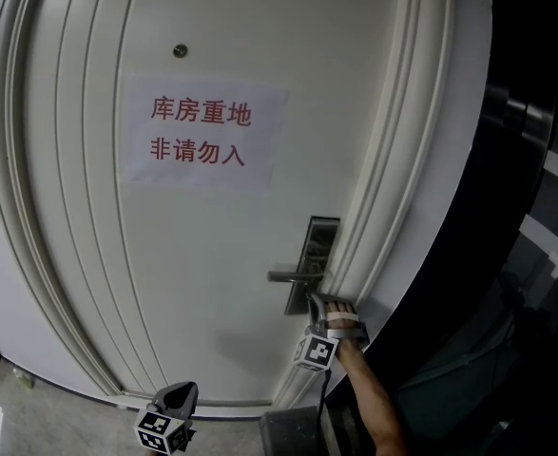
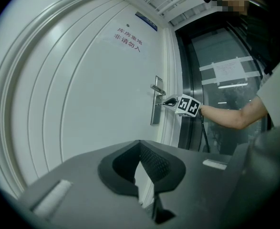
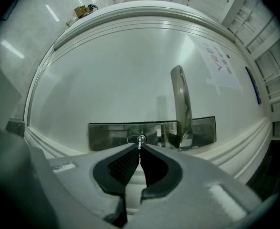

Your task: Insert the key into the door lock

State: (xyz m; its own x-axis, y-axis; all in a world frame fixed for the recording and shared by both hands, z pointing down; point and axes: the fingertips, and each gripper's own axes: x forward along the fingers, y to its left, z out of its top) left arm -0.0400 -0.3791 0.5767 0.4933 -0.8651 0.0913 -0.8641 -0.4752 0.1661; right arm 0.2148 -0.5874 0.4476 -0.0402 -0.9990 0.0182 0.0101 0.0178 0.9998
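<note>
The key (image 3: 139,142) is pinched tight in the tip of the right claw (image 3: 140,147). Its end is at the keyhole (image 3: 135,138), right in front of the claw, in the metal lock plate (image 3: 106,135). The door handle (image 3: 180,104) sticks out just beside the claw. The left claw (image 2: 139,143) is squeezed closed on nothing, well away from the lock, facing the white door (image 2: 82,89).

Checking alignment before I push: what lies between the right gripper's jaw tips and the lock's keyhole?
Only the key, pinched in the right gripper, its tip at the keyhole; the right gripper view shows it.
</note>
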